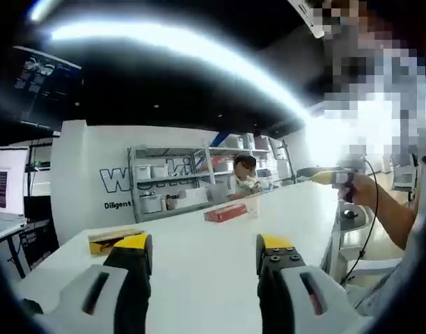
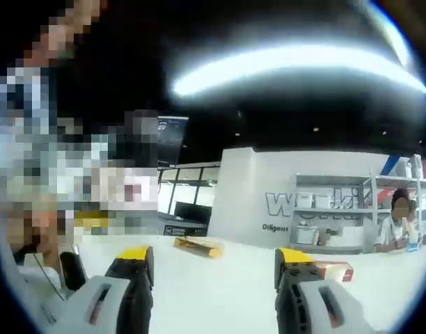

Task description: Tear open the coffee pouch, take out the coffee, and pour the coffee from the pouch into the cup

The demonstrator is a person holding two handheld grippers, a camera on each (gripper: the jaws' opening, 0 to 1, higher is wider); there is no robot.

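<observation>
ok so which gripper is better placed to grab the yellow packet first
Left, probably: the yellow packet lies right beside the open jaws of the left gripper. Seen from the right gripper, also open and empty, it looks farther off.

Yellow pouch [image 1: 114, 240] partly hidden behind jaw tip; red box [image 2: 334, 270] partly hidden likewise; wall lettering [image 1: 133, 179] blocked by shelves [image 1: 199, 177].

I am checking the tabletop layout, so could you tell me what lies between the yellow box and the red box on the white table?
Bare white table. In the left gripper view, nothing lies between the yellow box and the red box; the right gripper view agrees.
</observation>
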